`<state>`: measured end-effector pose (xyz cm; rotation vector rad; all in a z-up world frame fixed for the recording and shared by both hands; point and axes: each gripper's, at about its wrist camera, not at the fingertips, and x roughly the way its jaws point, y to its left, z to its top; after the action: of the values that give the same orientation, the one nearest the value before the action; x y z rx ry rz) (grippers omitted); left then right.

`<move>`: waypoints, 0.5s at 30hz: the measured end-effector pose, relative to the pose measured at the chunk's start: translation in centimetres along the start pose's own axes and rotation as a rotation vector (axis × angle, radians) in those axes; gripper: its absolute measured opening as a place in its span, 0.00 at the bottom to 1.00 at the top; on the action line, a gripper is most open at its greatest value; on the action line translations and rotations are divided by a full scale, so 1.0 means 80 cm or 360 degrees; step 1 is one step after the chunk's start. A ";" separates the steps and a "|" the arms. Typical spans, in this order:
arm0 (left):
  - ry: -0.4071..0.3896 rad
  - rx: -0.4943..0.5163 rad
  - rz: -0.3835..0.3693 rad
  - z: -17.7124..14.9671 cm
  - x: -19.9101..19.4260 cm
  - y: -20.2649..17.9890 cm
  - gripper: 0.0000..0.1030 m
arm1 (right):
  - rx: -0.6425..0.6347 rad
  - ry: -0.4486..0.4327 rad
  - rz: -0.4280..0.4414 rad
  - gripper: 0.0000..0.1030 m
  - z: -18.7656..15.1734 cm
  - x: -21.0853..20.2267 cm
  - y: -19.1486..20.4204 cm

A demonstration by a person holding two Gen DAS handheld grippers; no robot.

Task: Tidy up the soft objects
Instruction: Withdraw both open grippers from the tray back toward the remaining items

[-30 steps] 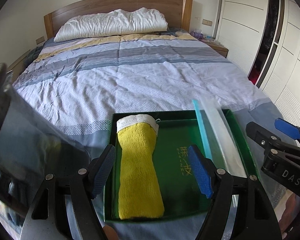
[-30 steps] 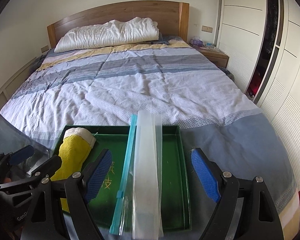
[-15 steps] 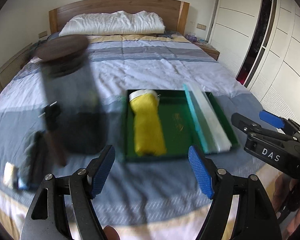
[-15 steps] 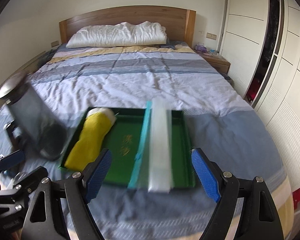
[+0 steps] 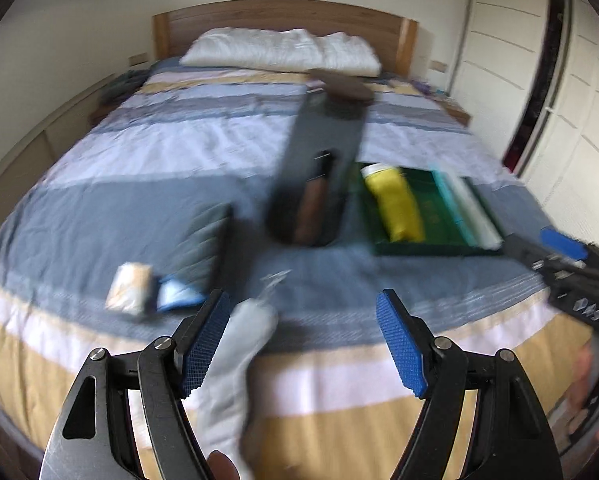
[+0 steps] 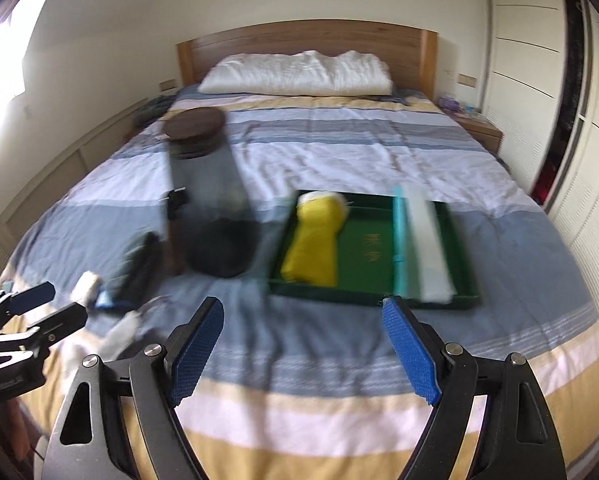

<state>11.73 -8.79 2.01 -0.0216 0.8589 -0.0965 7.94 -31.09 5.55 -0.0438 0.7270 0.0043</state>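
Observation:
A green tray (image 5: 431, 249) (image 6: 339, 294) lies on the bed and holds a rolled yellow towel (image 5: 397, 208) (image 6: 313, 240) and a clear zip bag (image 5: 467, 208) (image 6: 423, 248). A pale sock-like cloth (image 5: 239, 360) (image 6: 119, 332) lies at the bed's foot edge. My left gripper (image 5: 303, 340) hangs open above that edge, with the cloth just below its left finger and not pinched. My right gripper (image 6: 303, 348) is open and empty, back from the tray's near side. Both views are blurred.
A tall dark see-through jar (image 5: 319, 172) (image 6: 207, 200) with a brown lid stands left of the tray. A dark folded cloth (image 5: 207, 236) (image 6: 135, 268) and a small cream and blue bundle (image 5: 133, 294) (image 6: 85, 284) lie further left. Wardrobe doors run along the right.
Both grippers have pulled back from right over the tray to the foot of the bed. The jar, the dark cloth, the small bundle and the pale cloth have come into view.

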 end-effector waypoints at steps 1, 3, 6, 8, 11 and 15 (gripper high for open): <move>0.0007 -0.0013 0.0021 -0.006 -0.001 0.012 0.68 | -0.0010 -0.0002 0.0003 0.80 -0.003 -0.004 0.006; 0.0030 -0.0027 0.0089 -0.019 -0.003 0.039 0.68 | -0.0033 -0.0019 0.0032 0.80 -0.007 -0.016 0.028; 0.0050 -0.0084 0.0155 -0.041 -0.010 0.081 0.68 | -0.0046 -0.0028 0.0060 0.80 -0.011 -0.026 0.052; 0.0056 -0.0124 0.0195 -0.052 -0.015 0.107 0.68 | -0.0057 -0.0034 0.0081 0.80 -0.013 -0.032 0.070; 0.0054 -0.0184 0.0244 -0.064 -0.022 0.147 0.68 | -0.0083 -0.0031 0.0109 0.80 -0.016 -0.030 0.096; 0.0068 -0.0249 0.0286 -0.067 -0.021 0.189 0.68 | -0.0111 -0.0015 0.0156 0.80 -0.016 -0.022 0.125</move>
<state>7.76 6.52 -1.09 -0.0889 0.9057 0.1390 5.59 -21.15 5.37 -0.0749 0.7191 0.1238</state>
